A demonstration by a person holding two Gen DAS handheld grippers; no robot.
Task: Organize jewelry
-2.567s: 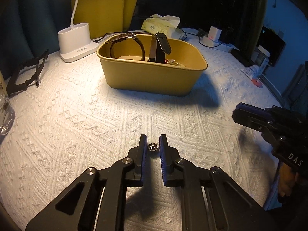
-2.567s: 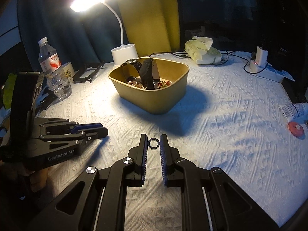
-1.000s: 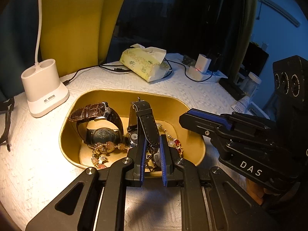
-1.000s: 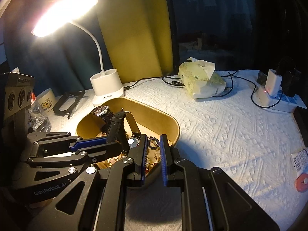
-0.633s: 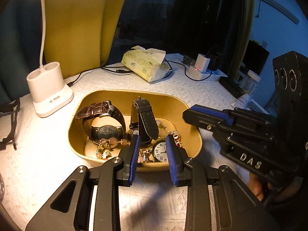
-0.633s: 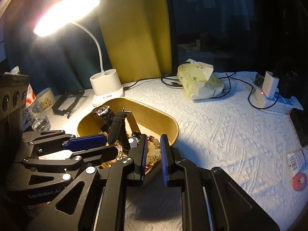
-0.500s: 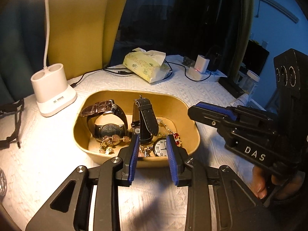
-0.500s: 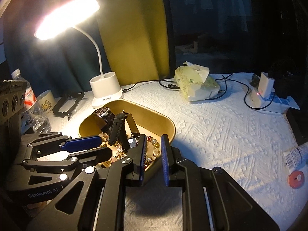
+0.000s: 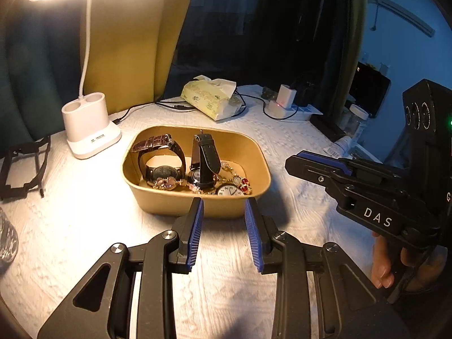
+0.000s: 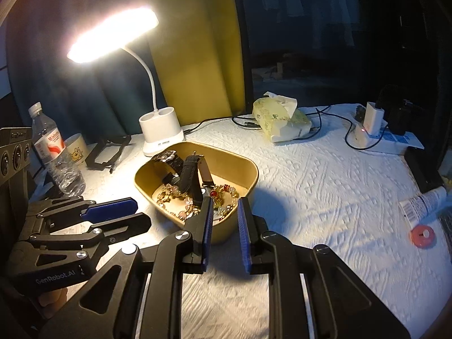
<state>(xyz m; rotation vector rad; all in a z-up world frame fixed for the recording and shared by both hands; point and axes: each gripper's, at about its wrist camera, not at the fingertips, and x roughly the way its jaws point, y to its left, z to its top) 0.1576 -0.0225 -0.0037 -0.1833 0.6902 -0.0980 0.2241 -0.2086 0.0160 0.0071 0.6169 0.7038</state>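
Both grippers sit just short of the near wall of the tan box, with nothing in either. The left gripper has its jaws well apart; they have just been opening, and no item lies between them. The right gripper shows a narrower gap, also widening a little, and its blue pads press on nothing. We judge the drop-off step complete for both.

The jewelry is in the box: a brown-strap watch stands at the left, a black strap stands upright in the middle, a white-faced pocket watch lies at the near right, and bead bracelets cover the floor.

We see no loose piece left on the white cloth. The next move calls for a check of the cloth for remaining items; if one is found, we approach with jaws open and close on it low, against the cloth.

Around the box stand a lit desk lamp, a tissue pack, a water bottle, a mug, a black stand and a charger with cables. None blocks the box. The upright straps could snag a low pass over the rim.
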